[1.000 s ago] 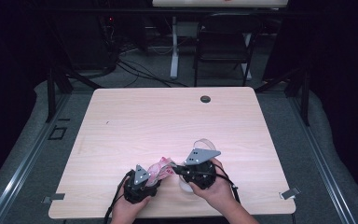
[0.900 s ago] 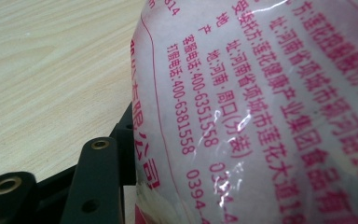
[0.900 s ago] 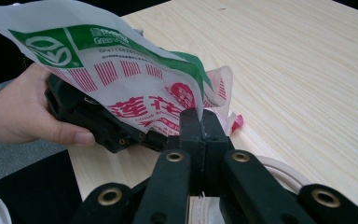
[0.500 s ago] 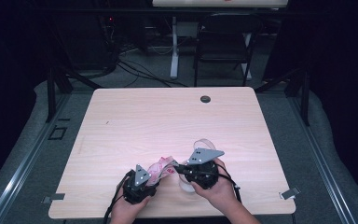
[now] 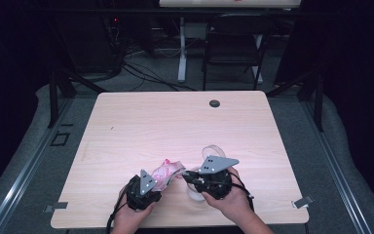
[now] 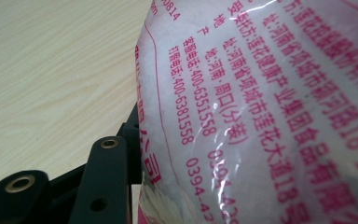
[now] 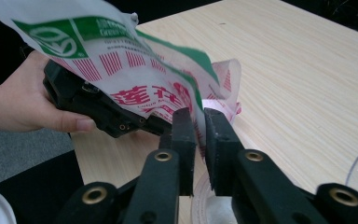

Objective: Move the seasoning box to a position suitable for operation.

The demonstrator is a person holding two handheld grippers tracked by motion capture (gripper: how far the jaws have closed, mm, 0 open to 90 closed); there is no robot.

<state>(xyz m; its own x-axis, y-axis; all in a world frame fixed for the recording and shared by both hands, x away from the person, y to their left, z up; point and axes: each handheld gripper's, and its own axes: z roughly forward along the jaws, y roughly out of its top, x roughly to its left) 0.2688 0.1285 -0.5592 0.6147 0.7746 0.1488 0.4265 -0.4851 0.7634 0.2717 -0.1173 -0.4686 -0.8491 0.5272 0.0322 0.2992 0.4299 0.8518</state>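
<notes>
While our left gripper point(image 5: 157, 179) clamps the soft, crinkly bag point(image 7: 140, 88) of white grains near the table's point(image 5: 141, 122) front edge, our right gripper point(image 7: 200, 126), just loosening, barely pinches its slippery top edge.

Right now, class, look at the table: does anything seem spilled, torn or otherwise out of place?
The bag of white grains is crumpled, its top edge pinched between the right gripper jaws, which have just been opening slightly. The left gripper holds its body. No grains lie spilled on the table. Nothing else stands out.
</notes>
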